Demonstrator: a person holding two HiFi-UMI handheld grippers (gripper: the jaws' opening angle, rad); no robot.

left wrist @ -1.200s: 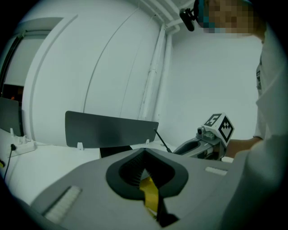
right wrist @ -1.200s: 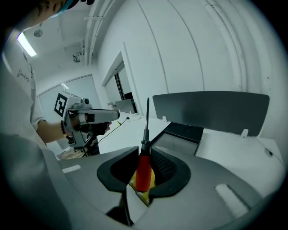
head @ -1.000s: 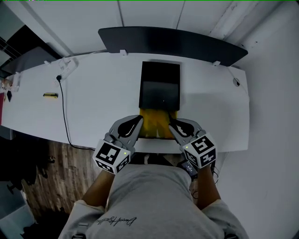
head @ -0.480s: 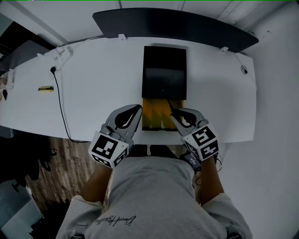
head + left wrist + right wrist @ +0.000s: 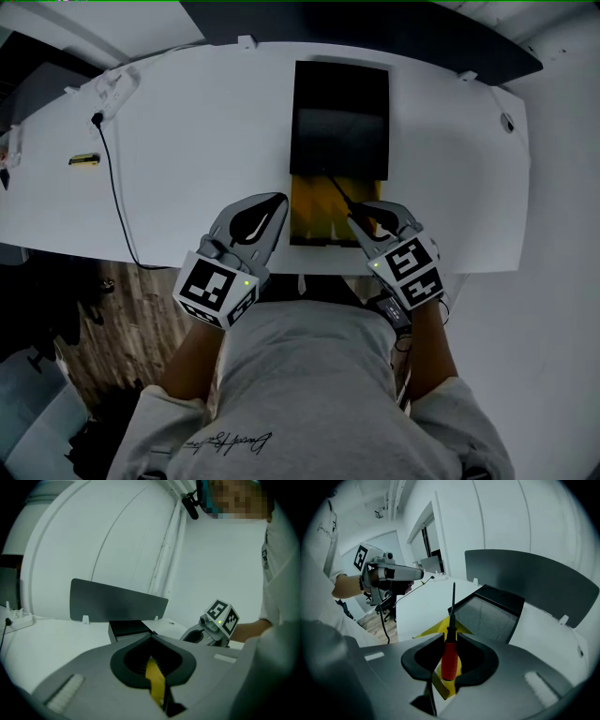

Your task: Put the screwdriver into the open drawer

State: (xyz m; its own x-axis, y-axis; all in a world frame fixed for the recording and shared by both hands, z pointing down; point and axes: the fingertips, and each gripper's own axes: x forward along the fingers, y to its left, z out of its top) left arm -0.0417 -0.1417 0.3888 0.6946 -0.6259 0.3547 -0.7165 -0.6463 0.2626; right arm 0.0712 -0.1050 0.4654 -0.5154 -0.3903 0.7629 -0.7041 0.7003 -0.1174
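1. In the head view the screwdriver's handle is hidden inside the right gripper (image 5: 364, 216). Only its thin dark shaft (image 5: 339, 194) shows, reaching away over the open yellow drawer (image 5: 314, 202).
2. The drawer's near edge is partly covered by both grippers, so its inside cannot be made out.
3. The dark divider panel is cut off at the far edge of the head view. It is seen whole in the left gripper view (image 5: 117, 602).
4. In the right gripper view the screwdriver (image 5: 449, 656) is seen pinched between the jaws of the right gripper (image 5: 450, 641). Its smooth red handle is clamped and its shaft points towards the black cabinet (image 5: 497, 606).
5. In the left gripper view the left gripper's (image 5: 151, 639) jaw tips are seen pressed together, with nothing pinched. A strip of the yellow drawer shows through the oval gap behind them.
6. The cabinet is a matte black box on the smooth white desk (image 5: 206, 141). A finely textured grey panel lies on its top.
7. Only the head view shows the black cable (image 5: 114, 192) curving over the desk's left part. A small yellow object (image 5: 82, 159), too small to identify, lies further left.
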